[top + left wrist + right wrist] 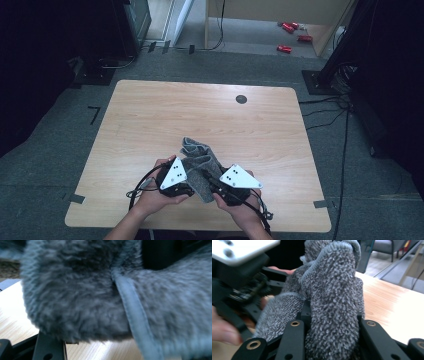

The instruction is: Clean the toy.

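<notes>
Folding was barely under way: a fuzzy grey terry-cloth towel (201,165) hung bunched between both grippers above the near edge of the pale wooden table (150,115). Right gripper (332,322) was clamped on a thick fold. Left gripper (186,176) pressed into the pile; its grip I couldn't tell. Spreading and flattening remained.

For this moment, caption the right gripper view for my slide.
Grey towel bunched between the right claw jaws above the wooden table.
</notes>
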Demonstrator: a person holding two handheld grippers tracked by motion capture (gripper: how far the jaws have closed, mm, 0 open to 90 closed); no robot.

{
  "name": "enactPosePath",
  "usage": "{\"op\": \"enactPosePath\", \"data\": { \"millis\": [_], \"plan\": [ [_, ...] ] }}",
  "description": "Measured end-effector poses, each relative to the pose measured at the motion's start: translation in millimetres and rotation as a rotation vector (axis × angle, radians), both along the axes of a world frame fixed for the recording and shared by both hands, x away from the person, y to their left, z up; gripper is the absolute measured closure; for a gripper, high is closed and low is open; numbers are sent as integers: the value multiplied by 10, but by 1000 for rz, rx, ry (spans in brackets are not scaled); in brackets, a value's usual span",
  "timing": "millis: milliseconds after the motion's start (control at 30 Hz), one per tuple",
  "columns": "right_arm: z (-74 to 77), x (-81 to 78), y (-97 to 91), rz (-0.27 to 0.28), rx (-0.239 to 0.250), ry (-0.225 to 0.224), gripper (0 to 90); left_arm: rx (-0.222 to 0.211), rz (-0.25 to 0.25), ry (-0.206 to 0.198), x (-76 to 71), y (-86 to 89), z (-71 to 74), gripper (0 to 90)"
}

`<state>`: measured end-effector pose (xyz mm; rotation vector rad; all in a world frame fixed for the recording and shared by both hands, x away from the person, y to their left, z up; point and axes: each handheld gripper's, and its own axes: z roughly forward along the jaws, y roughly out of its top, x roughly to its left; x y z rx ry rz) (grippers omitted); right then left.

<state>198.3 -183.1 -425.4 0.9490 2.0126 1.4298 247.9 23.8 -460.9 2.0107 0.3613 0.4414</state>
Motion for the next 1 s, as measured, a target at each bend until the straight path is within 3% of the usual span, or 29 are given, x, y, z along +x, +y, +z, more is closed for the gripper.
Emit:
{"op": "enactPosePath", "data": {
  "millis": [100, 200, 233, 333, 433, 533, 633, 733, 800, 867, 1000],
  "plan": [
    [-32, 77, -115, -52, 21, 24, 688, -12, -5, 14, 31, 48, -14, 347],
    [-37, 144, -296, -146, 49, 48, 692, -122, -37, 60, 83, 141, 14, 347],
    [-26, 154, -368, -152, 96, 54, 691, -153, -50, 68, 96, 168, 20, 347],
    [4, 154, -429, -78, 228, 74, 683, -223, -86, 92, 113, 222, 7, 346],
    [-30, 158, -364, 2, 258, 96, 684, -253, -109, 93, 99, 232, 11, 347],
    [-125, 183, -349, 4, 288, 123, 694, -250, -112, 75, 81, 259, 28, 347],
    [-227, 269, -381, -5, 274, 200, 697, -257, -110, 71, 83, 279, 39, 346],
    [-317, 350, -402, -38, 215, 279, 697, -321, -124, 84, 93, 313, 78, 346],
    [-373, 370, -392, -35, 191, 307, 696, -331, -122, 81, 97, 329, 115, 346],
    [-374, 363, -388, -42, 190, 290, 696, -313, -115, 71, 97, 340, 109, 346],
    [-161, 272, -453, -46, 269, 181, 695, -304, -114, 83, 105, 328, 77, 346]
  ]
}}
